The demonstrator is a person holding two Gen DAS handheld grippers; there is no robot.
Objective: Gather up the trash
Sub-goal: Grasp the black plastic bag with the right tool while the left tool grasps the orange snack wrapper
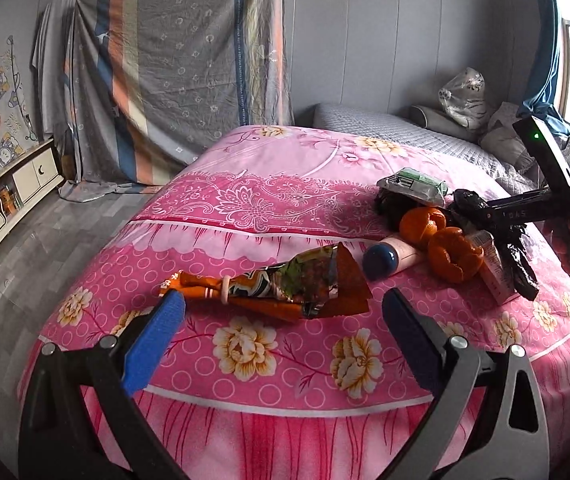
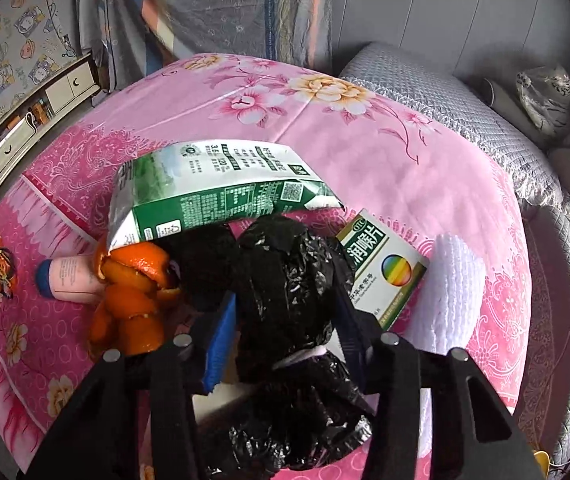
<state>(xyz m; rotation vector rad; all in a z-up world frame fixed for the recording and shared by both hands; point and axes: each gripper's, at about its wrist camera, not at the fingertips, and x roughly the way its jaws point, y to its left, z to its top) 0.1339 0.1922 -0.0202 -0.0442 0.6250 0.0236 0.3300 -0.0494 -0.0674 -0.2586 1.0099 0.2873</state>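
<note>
Right tongs: pinching a rolled black trash bag, blue pads against both its sides. Left tongs: spread wide, empty, hovering just short of a twisted orange snack wrapper on the pink bed.

Around the right tongs: orange peels and a pink tube to their left, a green-white carton just beyond, a green medicine box and a white cloth to their right.

Step in hand, likely: securing the bag before loading. Next move calls for opening the bag, then the left tongs closing on the wrapper.
</note>
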